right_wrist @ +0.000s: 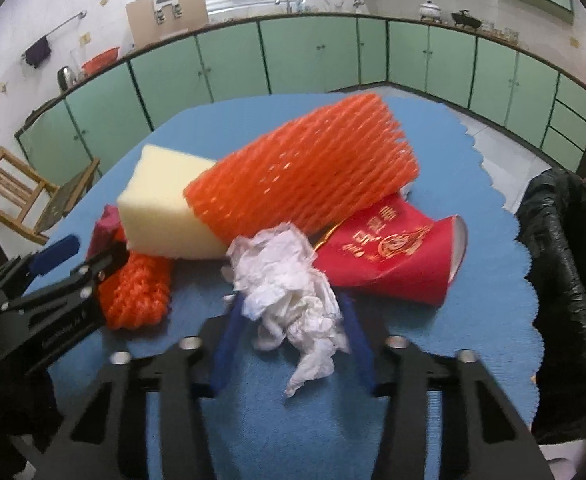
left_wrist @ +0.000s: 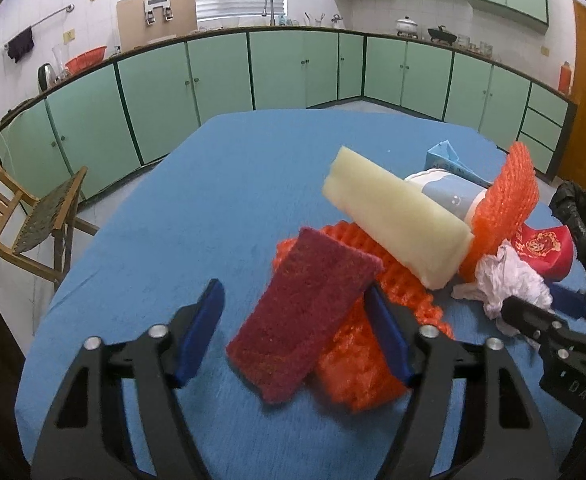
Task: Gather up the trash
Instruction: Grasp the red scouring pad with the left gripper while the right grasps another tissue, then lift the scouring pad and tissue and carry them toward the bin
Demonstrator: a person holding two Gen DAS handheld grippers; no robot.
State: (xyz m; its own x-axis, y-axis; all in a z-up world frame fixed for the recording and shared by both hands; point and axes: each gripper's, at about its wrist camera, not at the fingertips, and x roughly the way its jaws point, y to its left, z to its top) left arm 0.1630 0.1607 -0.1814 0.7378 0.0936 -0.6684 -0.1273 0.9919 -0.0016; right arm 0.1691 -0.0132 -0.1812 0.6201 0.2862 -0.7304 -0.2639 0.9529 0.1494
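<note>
Right now the trash sits heaped on the blue-covered worktop [left_wrist: 181,184]. The right gripper [right_wrist: 289,320] has its jaws clenched on a crumpled white tissue [right_wrist: 289,296], its 2 blue pads pressing the wad from either side; a loose tail of tissue hangs toward the camera. Just behind the tissue lie a flattened red paper cup [right_wrist: 393,256], a large orange foam net [right_wrist: 305,168] and a pale yellow sponge block [right_wrist: 161,204]. A black bag [right_wrist: 565,288] stands at the worktop's right edge.

The left gripper [left_wrist: 297,328] has its jaws released, standing wide around a dark red scouring pad [left_wrist: 301,320]; I cannot tell whether the right pad touches its edge. That scouring pad rests partly on a second orange net [left_wrist: 357,364]. Farther back, a light blue carton [left_wrist: 449,160] and a white and blue cup [left_wrist: 453,196] lie behind the sponge.
</note>
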